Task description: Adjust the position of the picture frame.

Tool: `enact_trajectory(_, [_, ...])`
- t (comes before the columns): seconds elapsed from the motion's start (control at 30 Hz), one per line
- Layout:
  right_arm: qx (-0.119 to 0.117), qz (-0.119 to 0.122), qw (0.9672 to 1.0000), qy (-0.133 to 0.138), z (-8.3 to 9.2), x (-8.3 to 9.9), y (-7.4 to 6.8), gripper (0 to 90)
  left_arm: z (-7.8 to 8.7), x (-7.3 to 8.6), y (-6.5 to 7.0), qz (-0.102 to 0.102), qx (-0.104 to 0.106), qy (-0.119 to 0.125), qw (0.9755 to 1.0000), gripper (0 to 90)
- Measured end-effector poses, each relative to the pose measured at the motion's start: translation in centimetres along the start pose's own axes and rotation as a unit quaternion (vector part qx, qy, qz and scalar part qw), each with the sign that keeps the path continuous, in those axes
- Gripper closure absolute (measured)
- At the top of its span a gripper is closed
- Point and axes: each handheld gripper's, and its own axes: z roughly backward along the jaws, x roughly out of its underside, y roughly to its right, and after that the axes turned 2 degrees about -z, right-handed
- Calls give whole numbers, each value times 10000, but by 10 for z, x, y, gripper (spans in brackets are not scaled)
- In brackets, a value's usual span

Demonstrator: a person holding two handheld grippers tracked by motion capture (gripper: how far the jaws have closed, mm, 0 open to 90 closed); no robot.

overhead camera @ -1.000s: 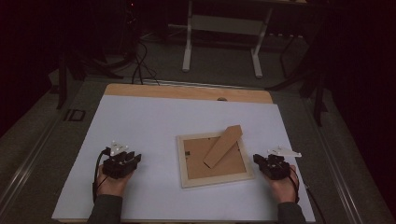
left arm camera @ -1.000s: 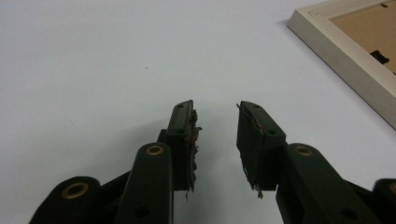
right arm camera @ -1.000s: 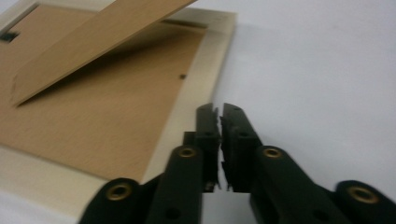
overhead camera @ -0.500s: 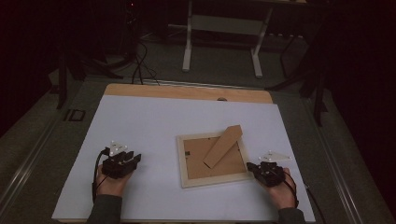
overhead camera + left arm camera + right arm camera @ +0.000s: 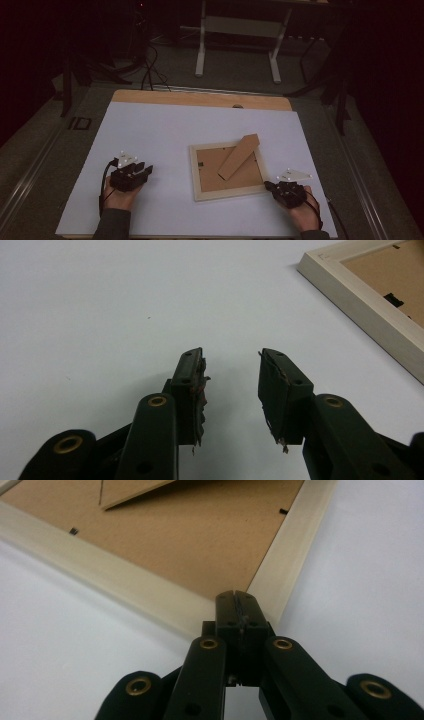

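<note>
A pale wooden picture frame (image 5: 227, 172) lies face down on the white worktop (image 5: 165, 130), right of centre, its brown fibreboard back showing. The frame is rectangular with smooth, light-grained rails; small black clips sit along the inner edge of the board. A flat brown cardboard stand strut (image 5: 239, 156) is hinged on the back and points away toward the far right, its long axis running diagonally across the board. The frame itself sits slightly turned against the worktop's edges.

The right tongs (image 5: 270, 186) are pressed together, with nothing between them, tips at the frame's near right corner (image 5: 240, 597). The left tongs (image 5: 145, 172) rest well apart from the frame, jaws parted and just opening wider, over bare surface (image 5: 230, 385).

The worktop is matte white sheet over a wooden board (image 5: 200, 98). Beyond it, a dark room with a grey floor, cables and a white metal stand (image 5: 237, 47).
</note>
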Motion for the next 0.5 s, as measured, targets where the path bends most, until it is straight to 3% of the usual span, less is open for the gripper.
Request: enact_trajectory(0.5, [-44, 102, 9998, -175, 5, 11, -9, 900, 3, 0, -3, 82, -8, 104, 9999, 636])
